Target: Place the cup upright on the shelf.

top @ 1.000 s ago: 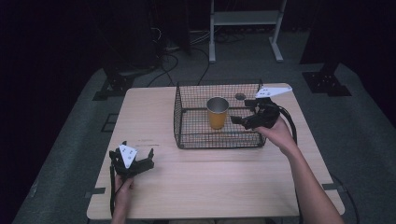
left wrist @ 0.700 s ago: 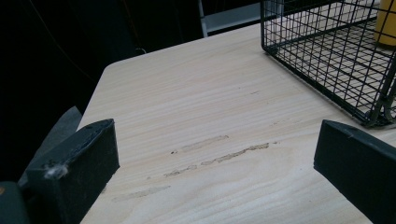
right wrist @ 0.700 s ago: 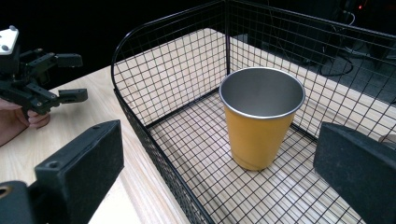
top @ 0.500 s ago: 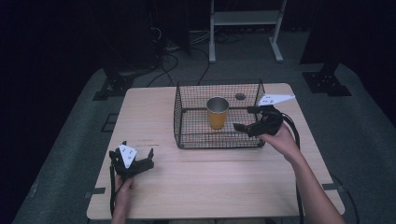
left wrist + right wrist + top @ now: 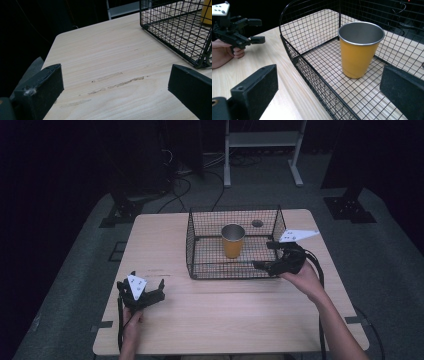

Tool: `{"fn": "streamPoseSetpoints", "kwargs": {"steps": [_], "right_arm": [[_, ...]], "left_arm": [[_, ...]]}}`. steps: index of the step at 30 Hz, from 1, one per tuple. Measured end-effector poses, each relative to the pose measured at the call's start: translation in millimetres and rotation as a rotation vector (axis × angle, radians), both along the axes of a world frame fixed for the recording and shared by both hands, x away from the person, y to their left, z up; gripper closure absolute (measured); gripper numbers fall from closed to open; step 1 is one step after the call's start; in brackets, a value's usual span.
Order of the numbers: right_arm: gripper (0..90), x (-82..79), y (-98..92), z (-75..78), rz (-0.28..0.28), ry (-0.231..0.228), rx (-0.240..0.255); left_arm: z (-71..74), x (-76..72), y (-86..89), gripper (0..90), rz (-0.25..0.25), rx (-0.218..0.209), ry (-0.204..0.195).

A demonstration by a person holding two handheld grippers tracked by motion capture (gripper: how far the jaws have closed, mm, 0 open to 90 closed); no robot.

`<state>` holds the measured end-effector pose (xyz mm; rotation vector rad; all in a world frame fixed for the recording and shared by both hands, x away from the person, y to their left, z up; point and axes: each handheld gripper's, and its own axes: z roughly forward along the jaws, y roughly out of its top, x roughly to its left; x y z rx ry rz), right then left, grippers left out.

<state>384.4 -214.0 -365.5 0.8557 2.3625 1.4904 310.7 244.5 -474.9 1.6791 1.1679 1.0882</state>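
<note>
An orange metal cup (image 5: 233, 241) stands upright inside a black wire basket (image 5: 200, 270) in the middle of the wooden table. My right gripper (image 5: 263, 255) is open at the basket's front right corner, jaws pointing in toward the cup (image 5: 359, 50), with nothing between them. In the right gripper view, one jaw is outside the basket wall (image 5: 312, 72) and the other over its floor. My left gripper (image 5: 142, 283) rests open and empty near the table's front left, well away from the basket (image 5: 175, 30). It shows as the far gripper (image 5: 255, 31) in the right gripper view.
A small dark round spot (image 5: 257, 223) lies on the table behind the basket. The bare tabletop (image 5: 112, 62) in front of my left gripper has pale scuff marks. A white metal rack (image 5: 260, 150) and cables stand on the floor beyond the table.
My right gripper has drawn back a little from the basket's right wall toward its front right corner. The left gripper and the cup have not moved.
</note>
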Motion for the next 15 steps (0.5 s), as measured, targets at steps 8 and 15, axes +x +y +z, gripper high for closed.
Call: {"fn": "streamPoseSetpoints", "kwargs": {"steps": [8,15], "right_arm": [[1.3,-9.0,-3.6,-5.3,0.002,0.001,0.000],[1.3,-17.8,-7.4,-10.7,-0.002,0.003,-0.011]], "left_arm": [[-0.1,0.0,-0.1,0.0,0.000,-0.001,0.000],[0.0,0.0,0.0,0.0,0.001,-0.001,0.000]]}}
